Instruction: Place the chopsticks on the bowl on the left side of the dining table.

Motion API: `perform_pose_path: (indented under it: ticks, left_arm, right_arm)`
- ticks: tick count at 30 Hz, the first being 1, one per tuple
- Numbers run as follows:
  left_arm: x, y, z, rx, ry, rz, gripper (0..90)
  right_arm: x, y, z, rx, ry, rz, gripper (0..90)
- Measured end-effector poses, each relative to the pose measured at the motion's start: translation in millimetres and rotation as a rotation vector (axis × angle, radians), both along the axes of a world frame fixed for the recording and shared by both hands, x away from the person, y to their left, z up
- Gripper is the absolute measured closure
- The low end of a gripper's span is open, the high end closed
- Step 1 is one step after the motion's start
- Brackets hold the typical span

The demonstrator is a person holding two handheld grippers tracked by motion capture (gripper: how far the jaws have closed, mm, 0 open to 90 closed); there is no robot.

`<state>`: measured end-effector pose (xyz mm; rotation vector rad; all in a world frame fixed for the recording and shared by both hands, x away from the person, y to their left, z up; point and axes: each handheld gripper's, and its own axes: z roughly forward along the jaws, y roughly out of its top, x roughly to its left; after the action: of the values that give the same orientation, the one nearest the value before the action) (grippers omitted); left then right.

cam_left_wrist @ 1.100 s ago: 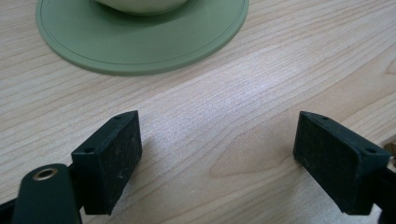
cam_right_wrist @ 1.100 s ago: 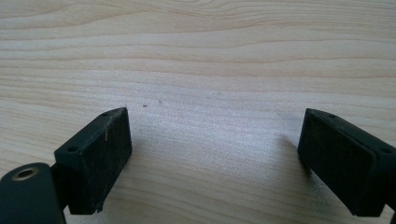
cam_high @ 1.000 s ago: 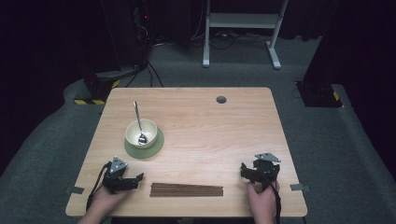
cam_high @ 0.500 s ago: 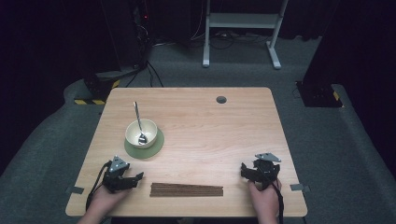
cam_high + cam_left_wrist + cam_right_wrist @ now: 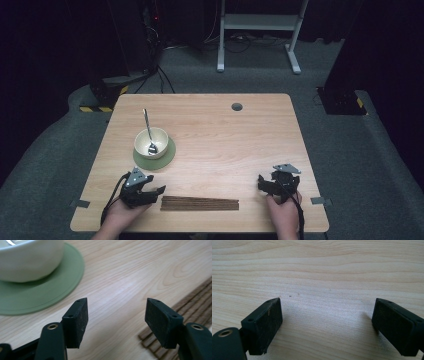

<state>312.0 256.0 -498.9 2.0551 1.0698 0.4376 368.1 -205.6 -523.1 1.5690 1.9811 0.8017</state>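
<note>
Wooden table (image 5: 240,140), light grain, seen from above. Dark slatted mat (image 5: 199,204) near front edge, between both grippers. Green round coaster (image 5: 161,159) left of centre, carrying cream bowl (image 5: 151,142) with spoon (image 5: 148,131) leaning inside. Left gripper (image 5: 159,190) just beside mat's left end, fingers (image 5: 76,320) spread apart, empty. Right gripper (image 5: 262,181) near right front corner, fingers (image 5: 265,322) wide apart over bare wood.

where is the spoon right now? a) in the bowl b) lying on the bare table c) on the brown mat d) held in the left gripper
a: the spoon stands in the bowl, handle leaning on the far rim; both grippers are open and empty.
</note>
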Motion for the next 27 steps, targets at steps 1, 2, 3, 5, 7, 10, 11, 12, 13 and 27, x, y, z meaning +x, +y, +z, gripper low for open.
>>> perform_pose_path:
  ticks: [1,2,3,5,7,10,11,12,13,27]
  left_arm:
    - [-0.6,-2.5,0.1,0.001,0.002,-0.011,36.5]
    - [-1.1,-4.5,0.0,0.001,0.001,-0.02,37.4]
    - [-2.0,-7.9,-0.3,-0.003,0.002,-0.042,38.0]
    - [-2.7,-10.7,-0.9,-0.006,0.009,-0.059,39.3]
    - [-2.9,-13.0,-1.7,-0.007,0.018,-0.076,40.7]
    - [-2.9,-14.6,-2.9,-0.017,0.033,-0.088,43.6]
    - [-2.2,-14.6,-3.9,-0.025,0.049,-0.1,43.6]
    - [-2.2,-14.9,-5.6,-0.031,0.061,-0.107,46.1]
    - [-2.2,-14.9,-5.6,-0.031,0.061,-0.107,46.9]
    - [-0.6,-17.0,-10.7,-0.014,0.089,-0.117,49.2]
  right_arm:
    - [0.0,0.0,0.0,0.0,0.0,0.0,9.4]
    - [0.0,0.0,0.0,0.0,0.0,0.0,9.3]
    - [0.0,0.1,0.0,-0.001,-0.001,0.0,9.4]
    - [-0.1,0.1,0.0,-0.001,-0.001,0.0,9.4]
    - [-0.2,0.3,0.0,0.0,-0.001,-0.001,9.5]
    - [-0.3,0.4,0.0,-0.001,-0.001,-0.001,9.5]
    - [-0.3,0.4,0.0,-0.001,-0.001,0.0,9.5]
    - [-0.3,0.4,0.0,0.0,-0.001,-0.001,9.5]
    - [-0.3,0.4,0.0,-0.001,-0.001,0.0,9.5]
    - [-0.3,0.4,0.0,-0.001,-0.001,-0.001,9.5]
